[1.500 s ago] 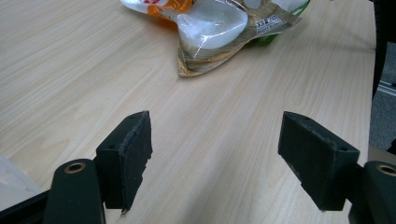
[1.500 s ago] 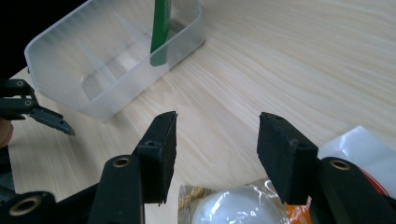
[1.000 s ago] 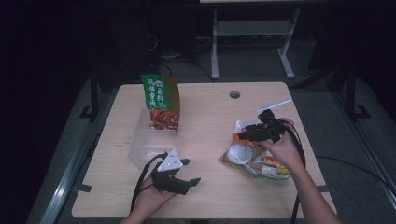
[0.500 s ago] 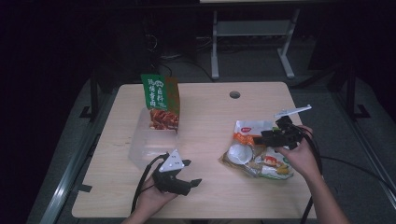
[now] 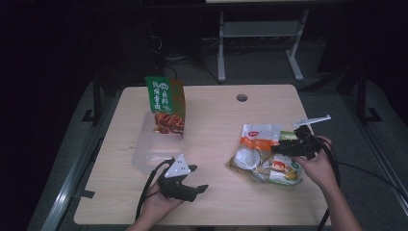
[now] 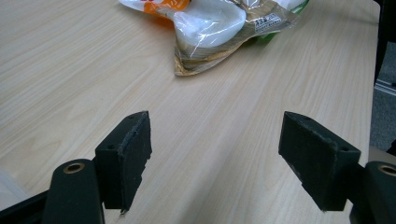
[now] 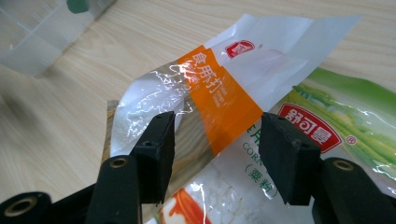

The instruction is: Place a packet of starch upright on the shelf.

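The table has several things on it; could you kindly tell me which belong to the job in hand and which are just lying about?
In hand:
- right gripper, fingers open
- orange-banded packet
- corn starch bag beneath it

Lying about:
- clear plastic container
- green snack bag standing in it
- left gripper, open over bare table

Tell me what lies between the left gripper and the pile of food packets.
Bare wooden table: the left gripper view shows nothing between the left gripper and the food packets.

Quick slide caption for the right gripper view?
Right gripper, jaws open, poised over an orange-banded packet atop a corn starch bag.
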Demonstrator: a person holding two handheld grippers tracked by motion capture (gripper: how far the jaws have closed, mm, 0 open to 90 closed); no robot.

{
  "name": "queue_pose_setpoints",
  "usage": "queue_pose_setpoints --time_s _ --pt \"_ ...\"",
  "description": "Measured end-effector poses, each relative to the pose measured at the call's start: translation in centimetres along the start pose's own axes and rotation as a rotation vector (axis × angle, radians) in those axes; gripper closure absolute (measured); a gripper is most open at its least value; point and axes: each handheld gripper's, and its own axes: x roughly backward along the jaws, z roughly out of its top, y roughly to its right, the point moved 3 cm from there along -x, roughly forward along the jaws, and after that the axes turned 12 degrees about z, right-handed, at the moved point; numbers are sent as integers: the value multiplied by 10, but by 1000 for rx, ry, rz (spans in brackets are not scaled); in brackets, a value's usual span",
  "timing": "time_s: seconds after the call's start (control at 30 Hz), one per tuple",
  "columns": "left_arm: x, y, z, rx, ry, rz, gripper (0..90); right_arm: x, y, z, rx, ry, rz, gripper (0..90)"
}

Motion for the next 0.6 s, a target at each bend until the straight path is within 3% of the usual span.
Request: queue_pose_setpoints --time_s 0.27,0.5,0.6 --pt "-1 1 0 -1 0 -2 252 -12 11 2 -30 -1 -13 483" --pt "0 -1 0 2 2 -1 252 -7 20 0 -75 17 -34 482" --pt "0 0 0 0 1 -3 252 -7 23 -1 -93 38 -21 488"
